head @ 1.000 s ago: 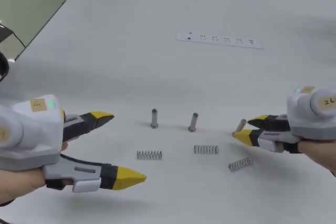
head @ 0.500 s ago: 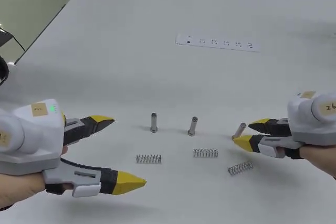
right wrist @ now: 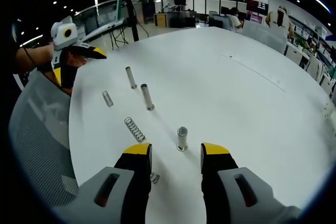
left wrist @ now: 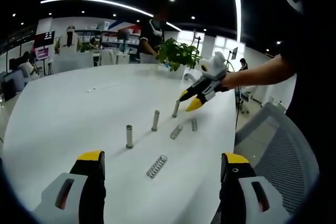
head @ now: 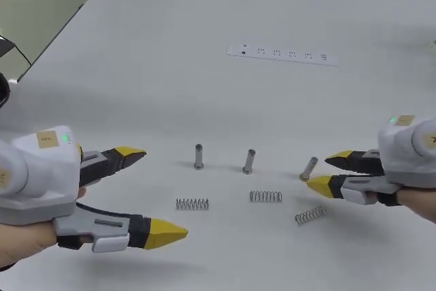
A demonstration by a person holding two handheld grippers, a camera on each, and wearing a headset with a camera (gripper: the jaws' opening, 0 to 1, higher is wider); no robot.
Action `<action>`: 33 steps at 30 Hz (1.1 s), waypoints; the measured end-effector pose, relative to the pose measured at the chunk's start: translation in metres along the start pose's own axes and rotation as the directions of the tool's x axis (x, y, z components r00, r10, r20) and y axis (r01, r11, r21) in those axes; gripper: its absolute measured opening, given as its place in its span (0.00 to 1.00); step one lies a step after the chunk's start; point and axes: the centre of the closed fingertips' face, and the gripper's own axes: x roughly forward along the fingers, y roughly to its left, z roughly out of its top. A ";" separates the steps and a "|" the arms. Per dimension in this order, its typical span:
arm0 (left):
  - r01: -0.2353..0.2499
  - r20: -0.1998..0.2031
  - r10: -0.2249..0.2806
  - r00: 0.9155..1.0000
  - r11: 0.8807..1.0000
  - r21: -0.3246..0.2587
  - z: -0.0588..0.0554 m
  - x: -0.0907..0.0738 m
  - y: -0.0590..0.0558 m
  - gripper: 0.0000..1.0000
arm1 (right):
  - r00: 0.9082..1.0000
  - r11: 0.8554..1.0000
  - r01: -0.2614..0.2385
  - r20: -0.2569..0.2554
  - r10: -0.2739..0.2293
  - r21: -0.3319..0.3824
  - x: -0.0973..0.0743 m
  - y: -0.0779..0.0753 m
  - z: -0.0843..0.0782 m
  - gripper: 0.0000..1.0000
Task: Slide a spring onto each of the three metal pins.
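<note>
Three metal pins stand in a row on the white table (head: 136,66): the left pin (head: 198,156), the middle pin (head: 249,161) and the right pin (head: 309,167); the left spring (head: 192,204), the middle spring (head: 266,197) and the right spring (head: 310,215) lie flat near them, apart from the pins; the left gripper (head: 160,193) is wide open and empty, off to the left; the right gripper (head: 321,172) is partly open and empty, its yellow tips just beside the right pin; a power strip (head: 282,54) lies far back.
</note>
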 end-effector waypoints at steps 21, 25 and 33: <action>-0.004 -0.006 0.004 1.000 1.000 0.001 -0.003 -0.002 0.000 0.87 | 0.986 0.982 -0.143 -0.106 0.130 -0.124 -0.009 0.032 -0.014 0.32; -0.003 -0.010 0.003 1.000 1.000 0.002 -0.005 -0.002 0.000 0.87 | 0.978 0.968 -0.174 -0.144 0.149 -0.179 -0.009 0.039 -0.019 0.32; -0.006 -0.006 0.006 1.000 1.000 0.001 -0.004 -0.003 0.000 0.87 | 0.960 0.935 -0.228 -0.222 0.170 -0.271 -0.010 0.045 -0.031 0.30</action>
